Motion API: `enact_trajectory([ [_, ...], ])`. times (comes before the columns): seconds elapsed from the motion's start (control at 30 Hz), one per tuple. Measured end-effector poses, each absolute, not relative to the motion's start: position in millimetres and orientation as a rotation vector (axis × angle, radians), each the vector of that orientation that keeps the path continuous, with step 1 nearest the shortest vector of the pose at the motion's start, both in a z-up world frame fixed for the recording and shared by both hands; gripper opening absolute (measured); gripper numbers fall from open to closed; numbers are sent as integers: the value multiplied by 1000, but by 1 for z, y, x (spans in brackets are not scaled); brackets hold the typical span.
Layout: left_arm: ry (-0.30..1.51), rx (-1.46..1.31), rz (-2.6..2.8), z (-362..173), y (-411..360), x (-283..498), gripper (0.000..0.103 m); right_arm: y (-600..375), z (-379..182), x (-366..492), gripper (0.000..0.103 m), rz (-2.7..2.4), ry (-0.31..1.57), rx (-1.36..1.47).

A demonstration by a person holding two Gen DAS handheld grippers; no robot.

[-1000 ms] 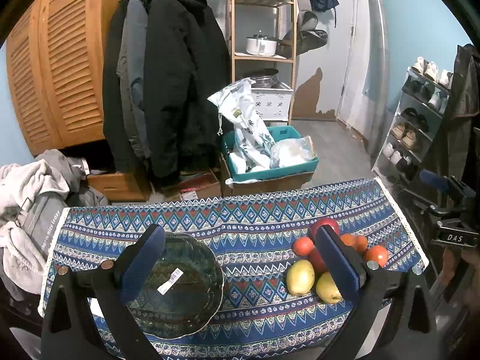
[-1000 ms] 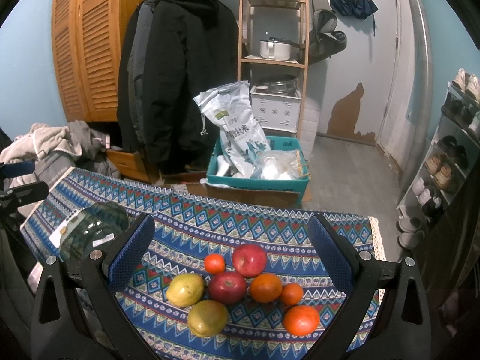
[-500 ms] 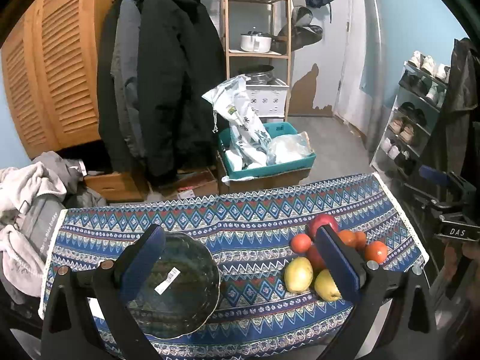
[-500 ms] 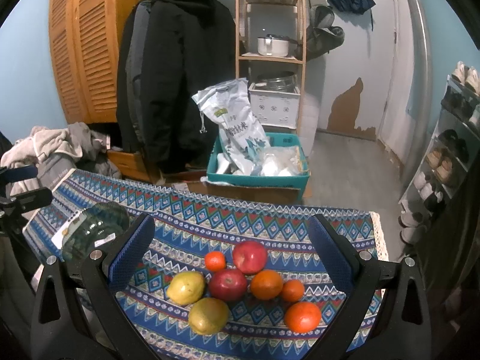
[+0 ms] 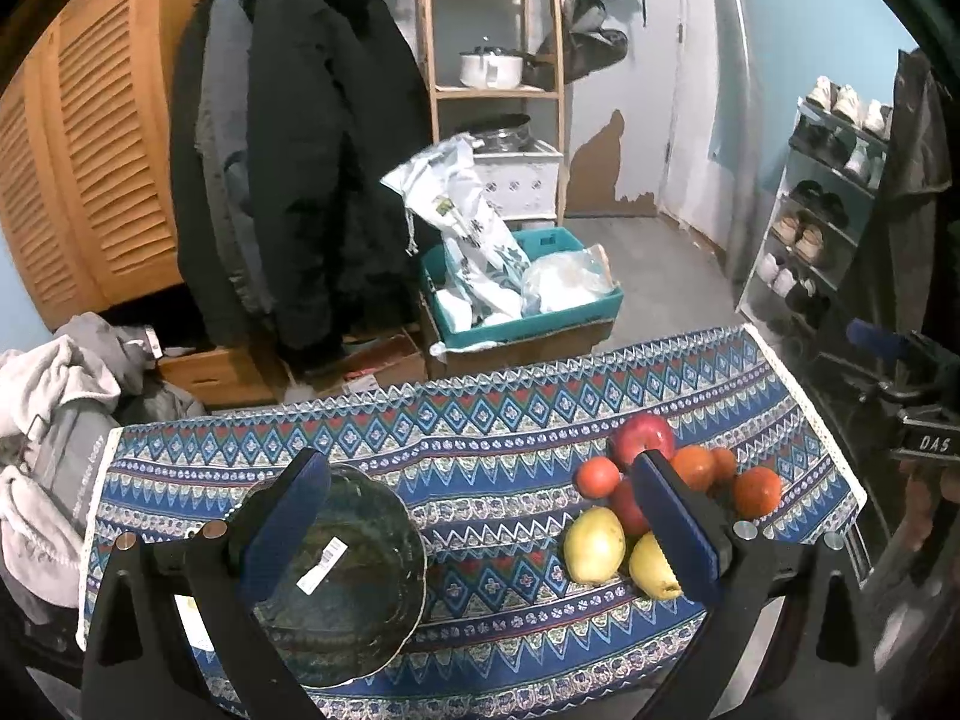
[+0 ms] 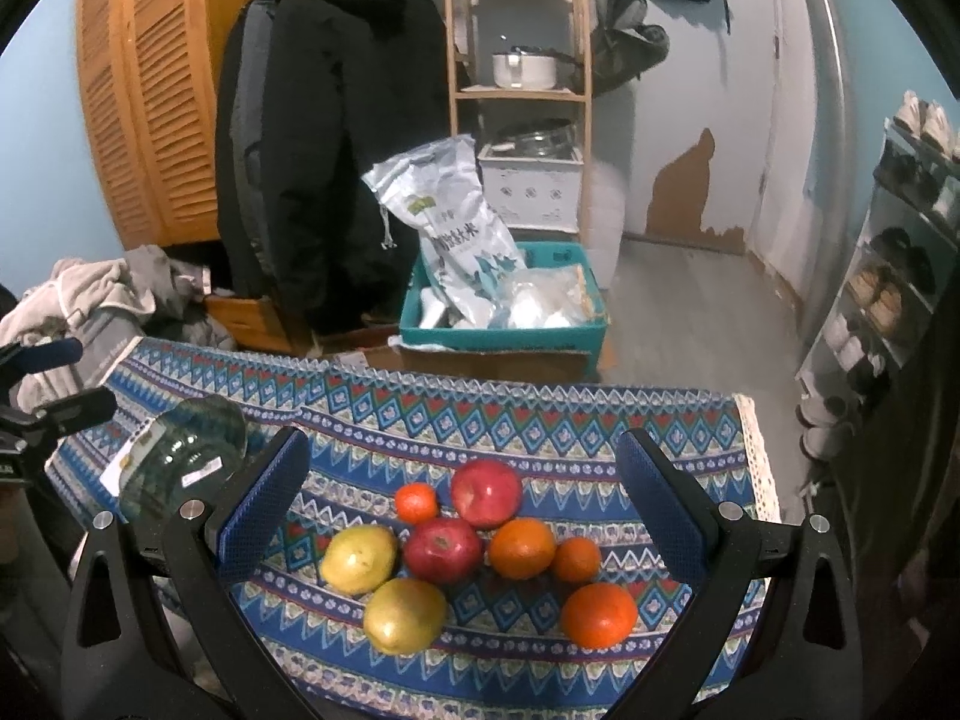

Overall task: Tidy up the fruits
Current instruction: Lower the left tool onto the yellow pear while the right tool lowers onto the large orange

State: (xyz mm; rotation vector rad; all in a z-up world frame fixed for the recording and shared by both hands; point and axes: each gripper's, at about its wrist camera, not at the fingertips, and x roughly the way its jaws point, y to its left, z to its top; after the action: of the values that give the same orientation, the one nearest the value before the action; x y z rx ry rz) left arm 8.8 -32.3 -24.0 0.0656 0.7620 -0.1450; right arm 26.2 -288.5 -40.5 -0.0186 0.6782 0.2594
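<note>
A pile of fruit lies on the patterned cloth: two red apples point(image 6: 486, 492) point(image 6: 443, 549), two yellow pears point(image 6: 359, 558) point(image 6: 405, 615) and several oranges point(image 6: 521, 547). The same pile shows at the right of the left wrist view, with a pear point(image 5: 594, 545) nearest. A dark glass bowl point(image 5: 354, 576) with a white sticker sits on the left of the cloth; it also shows in the right wrist view point(image 6: 180, 456). My left gripper point(image 5: 480, 528) is open and empty, above the bowl and the pile. My right gripper point(image 6: 462, 510) is open and empty, straddling the fruit from above.
The cloth-covered table point(image 5: 480, 420) ends at a fringed right edge point(image 6: 756, 468). Beyond it stand a teal crate point(image 6: 504, 330) with bags on cardboard boxes, hanging coats point(image 5: 300, 180), a wooden shelf point(image 6: 516, 90), a shoe rack point(image 5: 828, 210) and a clothes heap point(image 5: 48, 420).
Both views have shifted only slightly; the grippers drift a little toward the table. Nothing has been grasped or moved.
</note>
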Motion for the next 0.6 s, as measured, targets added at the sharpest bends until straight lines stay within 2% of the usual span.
enact_trajectory([
  [0.6,1015,92,-233,-110,-72,59,102,-340,-111,52,100,154,921,23],
])
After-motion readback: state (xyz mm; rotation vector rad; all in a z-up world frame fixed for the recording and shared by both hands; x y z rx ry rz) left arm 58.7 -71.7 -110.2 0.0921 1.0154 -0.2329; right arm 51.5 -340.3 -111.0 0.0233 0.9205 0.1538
